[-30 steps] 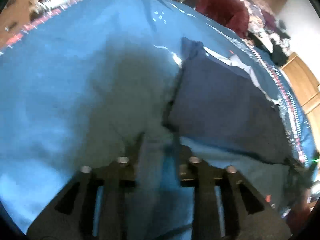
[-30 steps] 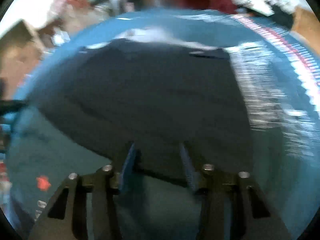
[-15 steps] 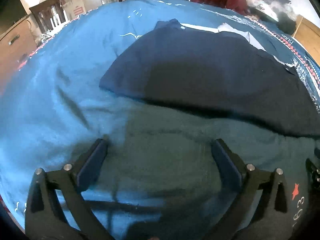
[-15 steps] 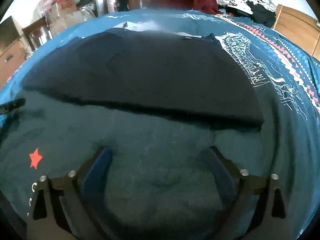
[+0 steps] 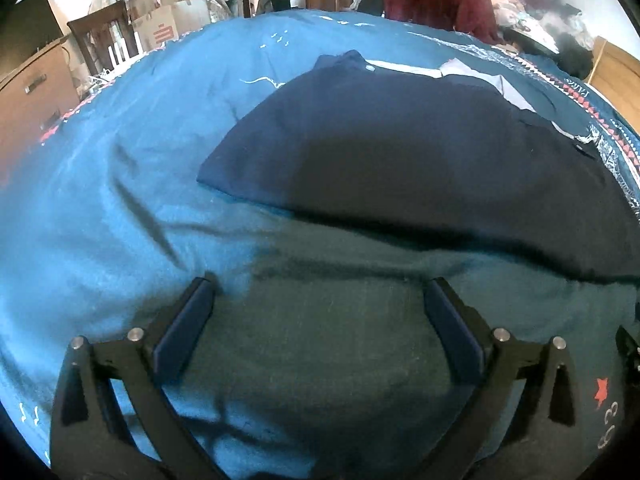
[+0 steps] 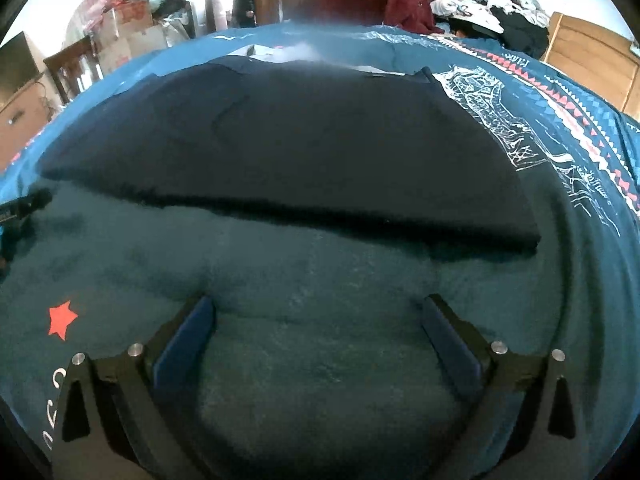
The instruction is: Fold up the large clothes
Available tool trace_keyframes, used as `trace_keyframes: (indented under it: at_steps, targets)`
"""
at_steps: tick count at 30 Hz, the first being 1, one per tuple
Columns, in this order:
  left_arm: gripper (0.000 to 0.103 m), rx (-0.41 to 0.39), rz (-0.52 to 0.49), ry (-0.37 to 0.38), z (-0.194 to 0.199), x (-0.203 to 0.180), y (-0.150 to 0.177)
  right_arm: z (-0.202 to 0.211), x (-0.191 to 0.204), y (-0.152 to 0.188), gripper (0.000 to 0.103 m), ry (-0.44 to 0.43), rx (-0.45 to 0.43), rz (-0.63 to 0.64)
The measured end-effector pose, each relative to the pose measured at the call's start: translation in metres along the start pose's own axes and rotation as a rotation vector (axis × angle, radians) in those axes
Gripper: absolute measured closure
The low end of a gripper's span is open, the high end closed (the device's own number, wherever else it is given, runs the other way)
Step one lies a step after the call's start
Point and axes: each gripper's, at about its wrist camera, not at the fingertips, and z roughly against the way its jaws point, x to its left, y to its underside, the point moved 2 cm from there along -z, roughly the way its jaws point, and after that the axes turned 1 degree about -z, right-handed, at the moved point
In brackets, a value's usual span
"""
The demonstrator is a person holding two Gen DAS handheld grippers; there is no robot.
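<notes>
Basically 1 folded navy garment (image 5: 420, 152), 2 grippers – left gripper (image 5: 320, 312), right gripper (image 6: 318, 328) – both agape.

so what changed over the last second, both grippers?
Both let go. A second ago the left gripper was pinching the dark navy folded garment and the right gripper was narrowed at its near edge. Now both are wide open and empty over the teal blanket, short of that edge. The garment lies flat and folded, unchanged over the last half second.
</notes>
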Motion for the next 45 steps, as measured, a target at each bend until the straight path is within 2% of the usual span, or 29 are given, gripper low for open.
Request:
trace_keyframes:
  at_steps: [45]
  targets:
    - [0.0, -0.007, -0.024, -0.018, -0.0019, -0.0038, 0.0005, -0.0032, -0.0032, 0.0011, 0.0, -0.035, -0.012, -0.007]
